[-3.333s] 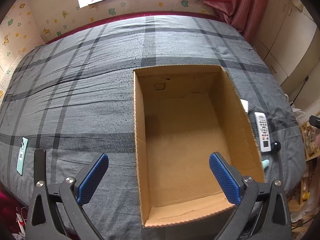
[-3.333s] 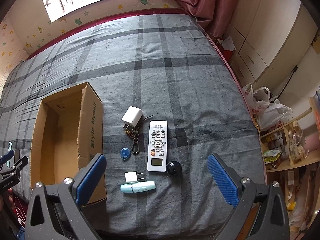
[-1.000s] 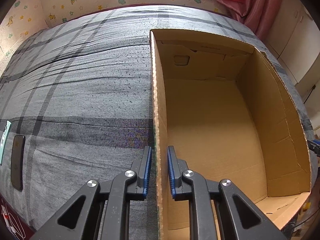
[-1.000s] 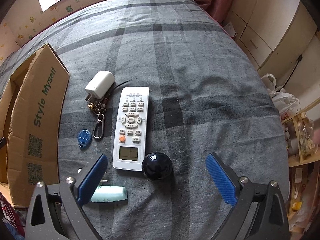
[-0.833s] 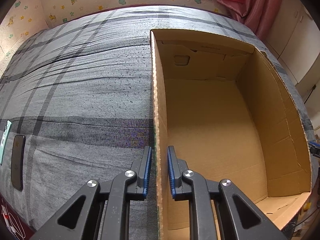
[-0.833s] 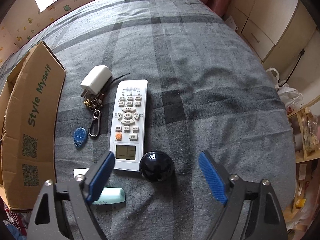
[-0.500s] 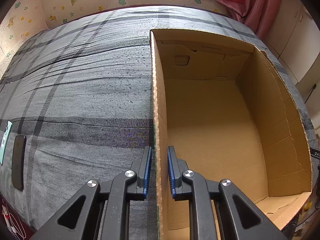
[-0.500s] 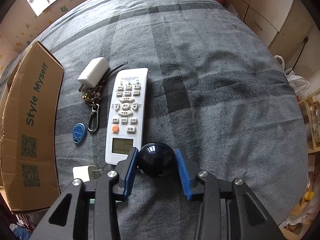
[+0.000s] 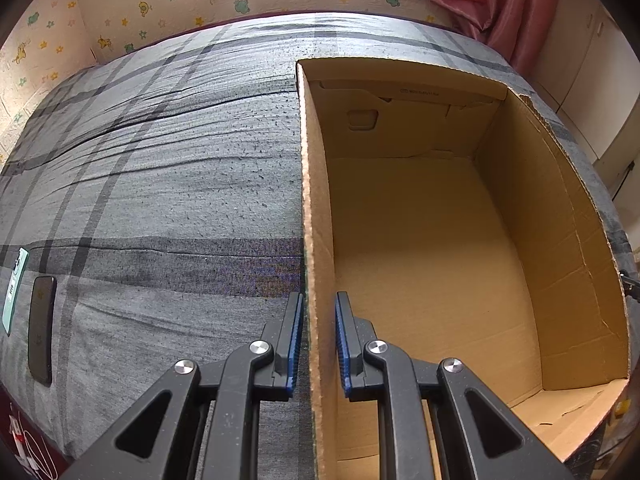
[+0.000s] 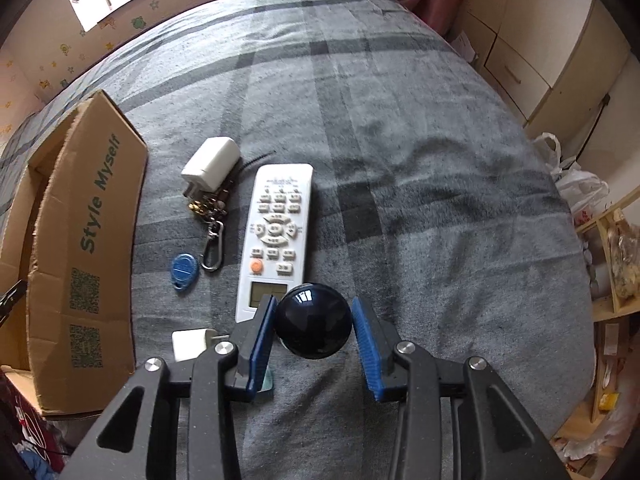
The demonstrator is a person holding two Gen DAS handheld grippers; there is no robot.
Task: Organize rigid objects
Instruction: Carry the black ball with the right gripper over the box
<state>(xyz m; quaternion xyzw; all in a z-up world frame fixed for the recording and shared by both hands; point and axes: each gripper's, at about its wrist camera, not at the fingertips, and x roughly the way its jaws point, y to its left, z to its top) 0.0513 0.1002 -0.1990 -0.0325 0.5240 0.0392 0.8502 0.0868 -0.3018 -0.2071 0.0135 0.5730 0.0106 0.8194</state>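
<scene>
My left gripper [image 9: 318, 338] is shut on the left wall of an open, empty cardboard box [image 9: 314, 208] on the bed. The box also shows at the left of the right wrist view [image 10: 86, 248]. My right gripper [image 10: 314, 330] is shut on a glossy black ball [image 10: 313, 326] resting on the grey plaid bedspread. Beside the ball lie a white remote [image 10: 276, 232], a white charger [image 10: 212, 162], a key bunch with a carabiner [image 10: 212, 220], a blue key fob [image 10: 184, 271] and a small white plug [image 10: 190, 344]. A pale green tube is mostly hidden under my left finger.
A black phone [image 9: 41, 340] and a mint green phone [image 9: 14, 288] lie at the bed's left edge. White cabinets [image 10: 552, 48], a plastic bag [image 10: 580, 192] and a shelf [image 10: 616, 256] stand right of the bed.
My right gripper has come down and closed from wide open onto the black ball. My left gripper has stayed clamped on the box wall.
</scene>
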